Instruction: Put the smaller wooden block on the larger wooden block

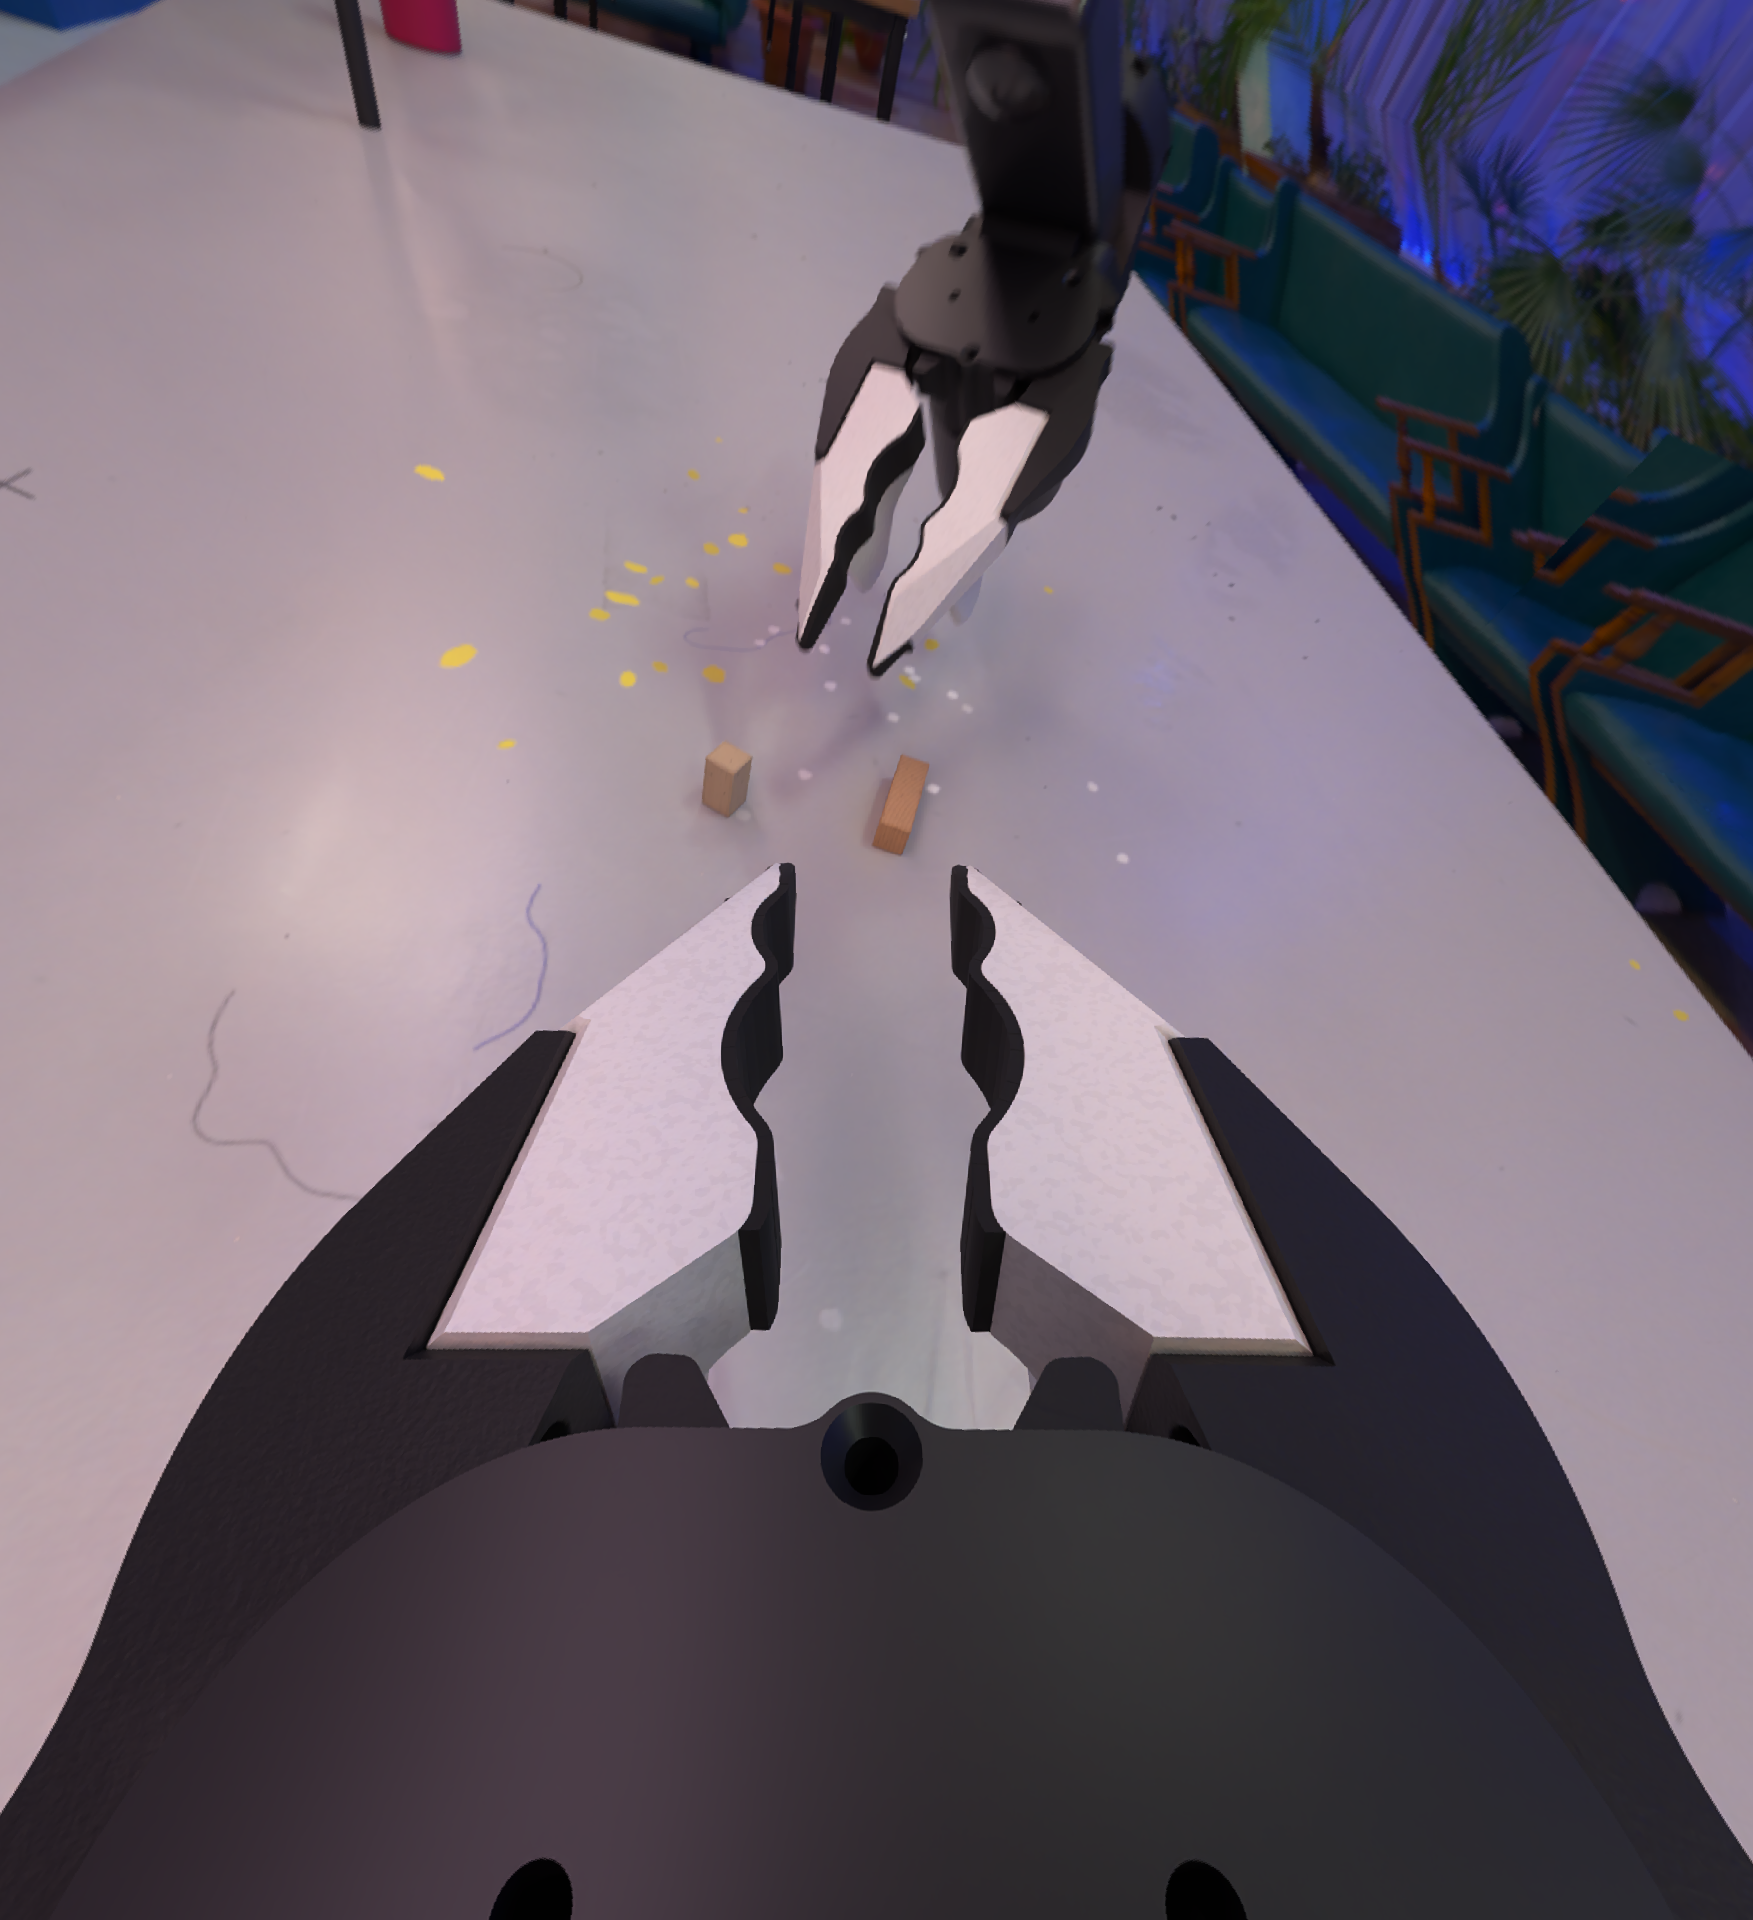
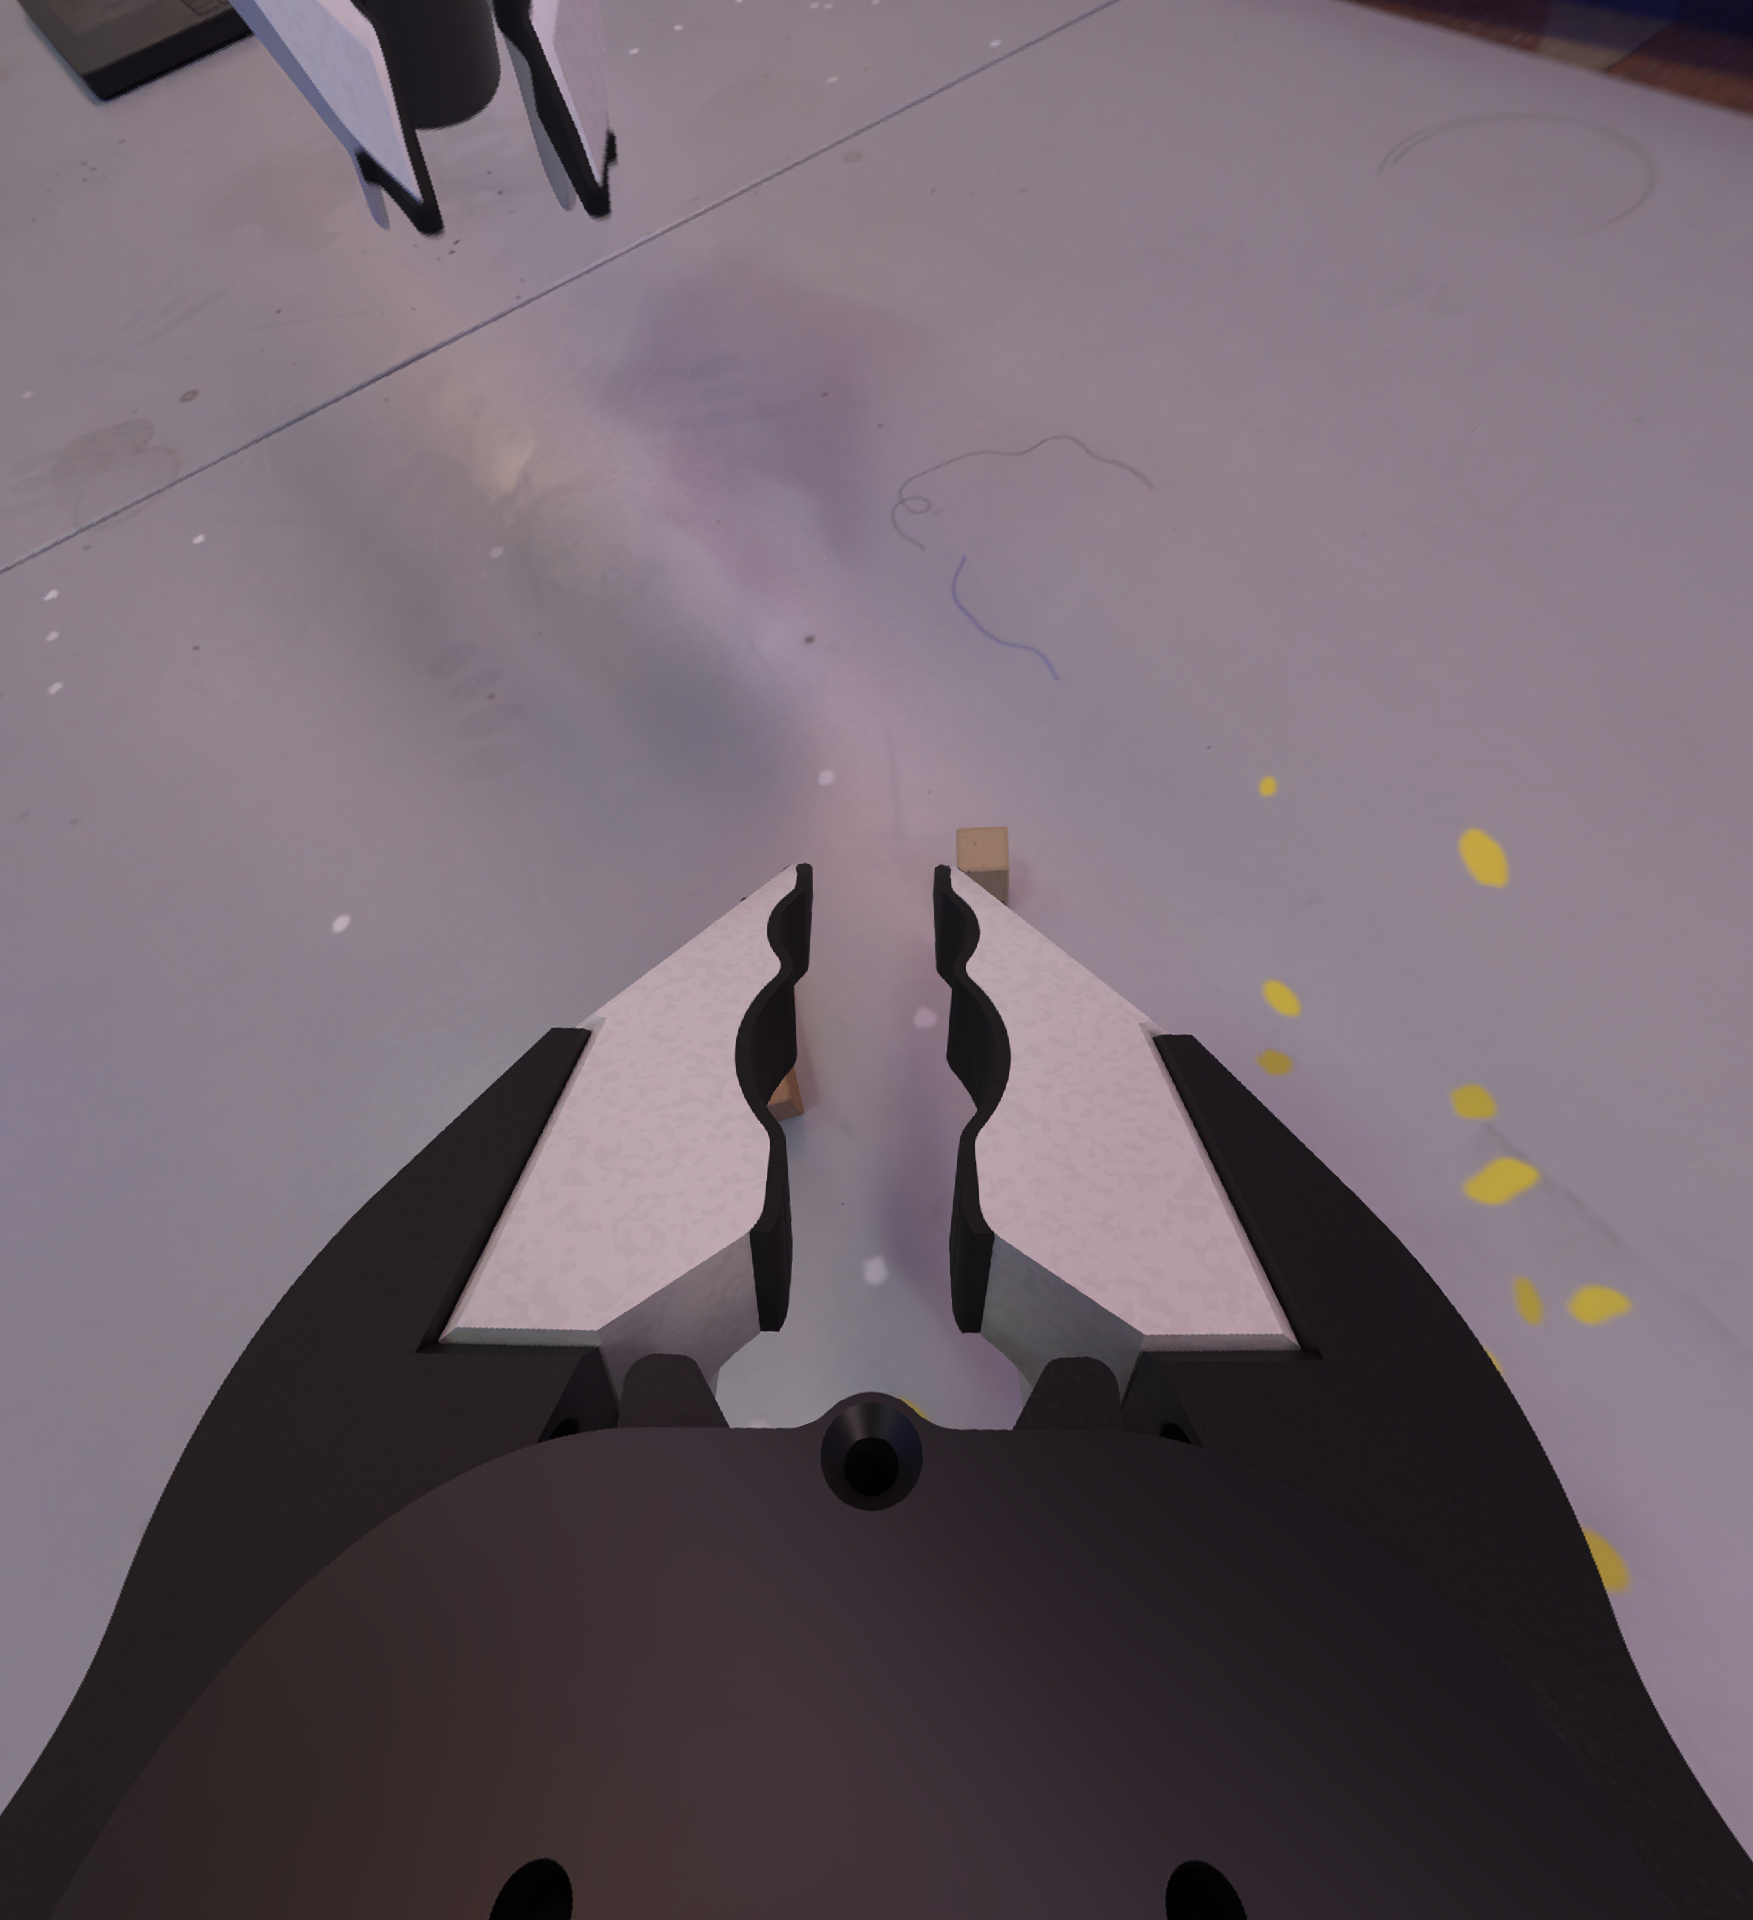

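Note:
Two wooden blocks lie apart on the grey table (image 1: 228, 727). The shorter, paler block (image 1: 726, 779) is on the left and the longer, more orange block (image 1: 901, 802) on the right, both just ahead of my left gripper (image 1: 872, 878), which is open and empty. My right gripper (image 1: 844, 652) hangs open and empty above the table beyond the blocks, tips pointing down. In the right wrist view the right gripper (image 2: 872, 878) is open. The pale block (image 2: 984, 857) shows just past its right fingertip, and a sliver of the orange block (image 2: 787, 1096) shows under its left finger. The left gripper (image 2: 510, 211) shows at the top left.
Yellow paint spots (image 1: 623, 597) and pen scribbles mark the table. The table's right edge (image 1: 1474, 686) runs diagonally, with green benches (image 1: 1474, 436) beyond it. A dark post (image 1: 361, 62) and a pink object (image 1: 422, 23) stand at the far left. A dark flat slab (image 2: 139, 57) lies behind the left gripper.

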